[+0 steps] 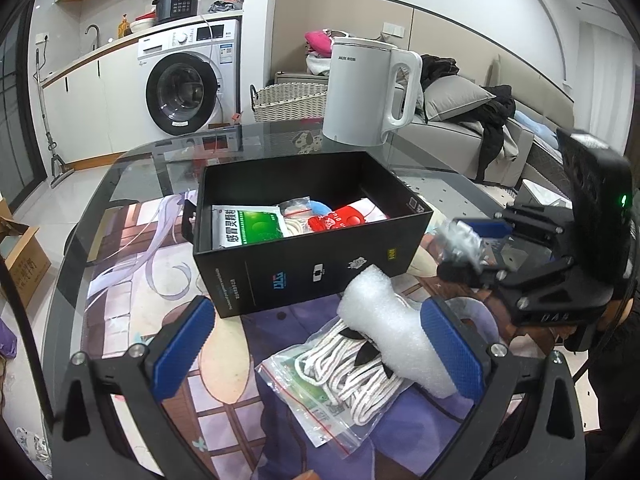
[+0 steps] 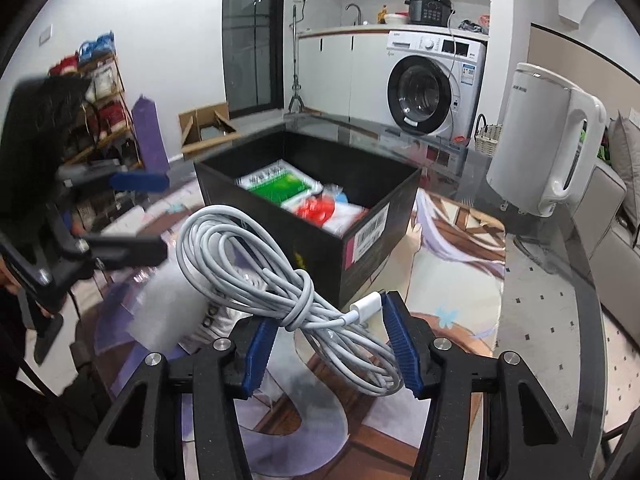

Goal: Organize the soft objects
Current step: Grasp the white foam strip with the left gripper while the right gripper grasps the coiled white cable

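Observation:
An open black box [image 1: 320,268] [image 2: 372,216] stands on the glass table and holds a green-and-white packet [image 1: 250,224], a red pouch [image 1: 340,220] and other small soft items. My left gripper [image 1: 320,340] is open above a clear zip bag of white rope [image 1: 344,376] and a white foam piece [image 1: 384,320], which touches its right pad. My right gripper [image 2: 330,344] is shut on a coiled white cable [image 2: 256,256] and holds it in the air just before the box. It also shows in the left wrist view [image 1: 472,248].
A white kettle [image 1: 368,92] [image 2: 544,144] stands on the table beyond the box. A printed mat [image 1: 132,264] lies under the glass. A wicker basket [image 1: 288,100], washing machine [image 1: 188,80] and sofa [image 1: 480,132] stand behind. A cardboard box [image 1: 24,264] sits on the floor at left.

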Available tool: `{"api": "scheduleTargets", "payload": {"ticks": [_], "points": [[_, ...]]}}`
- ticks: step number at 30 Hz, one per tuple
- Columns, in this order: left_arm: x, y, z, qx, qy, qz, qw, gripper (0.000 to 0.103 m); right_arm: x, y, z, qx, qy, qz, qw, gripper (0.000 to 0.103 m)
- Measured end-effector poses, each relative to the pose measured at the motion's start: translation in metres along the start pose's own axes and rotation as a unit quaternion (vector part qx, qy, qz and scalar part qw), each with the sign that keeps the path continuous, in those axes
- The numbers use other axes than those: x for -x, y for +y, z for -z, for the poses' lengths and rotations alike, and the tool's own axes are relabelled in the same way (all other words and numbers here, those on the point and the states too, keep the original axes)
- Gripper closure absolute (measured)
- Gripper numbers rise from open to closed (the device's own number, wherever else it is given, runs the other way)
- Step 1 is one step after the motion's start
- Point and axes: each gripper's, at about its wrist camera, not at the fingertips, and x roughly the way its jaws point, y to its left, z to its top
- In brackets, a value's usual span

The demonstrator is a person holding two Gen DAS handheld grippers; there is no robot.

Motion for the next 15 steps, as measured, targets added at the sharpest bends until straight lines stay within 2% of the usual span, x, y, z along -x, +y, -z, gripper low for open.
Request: {"api": "scheduleTargets", "payload": {"ticks": [5,15], "points": [[-0.004,-0.006,0.001,0.000,0.007,0.005,1.0000,0.000,0.016,-0.003,-0.007,-0.007,-0.020,0.007,1.000,0.049],[-0.018,-0.031,0.008,-0.010,0.026,0.025,0.9993,0.000,0.022,-0.006,-0.008,-0.016,-0.024,0.015,0.999,0.049]]}}
